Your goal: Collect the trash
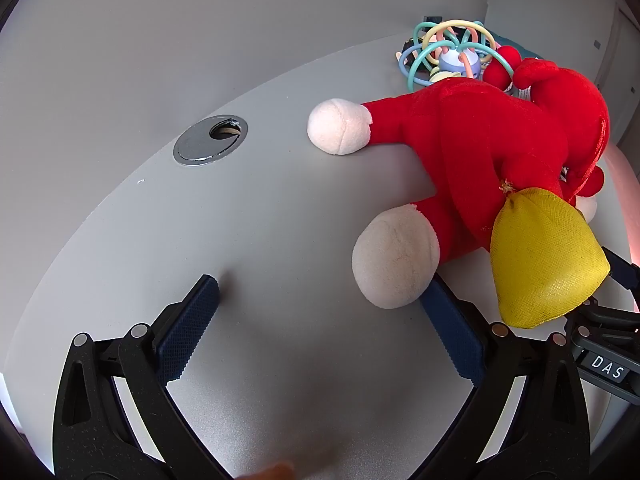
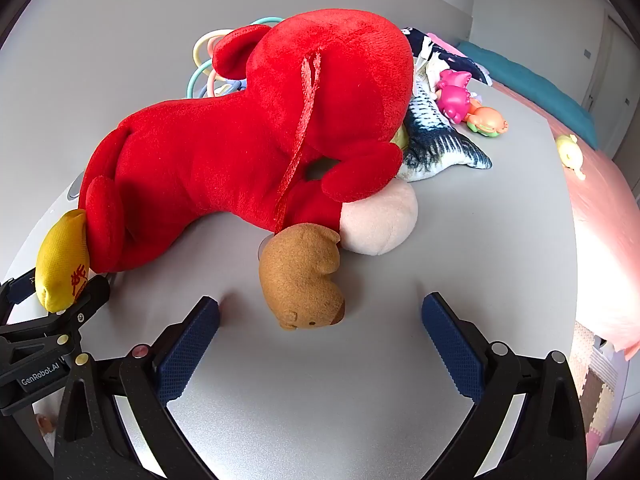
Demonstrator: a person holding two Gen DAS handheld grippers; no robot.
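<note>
A large red plush toy (image 1: 500, 136) with cream paws and a yellow pouch (image 1: 544, 264) lies on the grey table (image 1: 260, 220). In the right wrist view the plush (image 2: 256, 140) fills the middle, and a small brown plush bear (image 2: 304, 276) lies against it. My left gripper (image 1: 320, 296) is open and empty, its right finger next to a cream paw (image 1: 394, 256). My right gripper (image 2: 320, 312) is open and empty, with the brown bear just ahead between its fingers. The other gripper's black body (image 2: 48, 332) shows at the left, near the yellow pouch (image 2: 62, 256).
A loop rattle toy (image 1: 452, 52) lies behind the plush. A metal cable grommet (image 1: 210, 140) is set in the table. A fish-print plush (image 2: 444, 144), pink and orange plastic toys (image 2: 472, 108) and a pale yellow toy (image 2: 572, 156) lie at the back right. A pink surface (image 2: 612, 240) borders the table's right edge.
</note>
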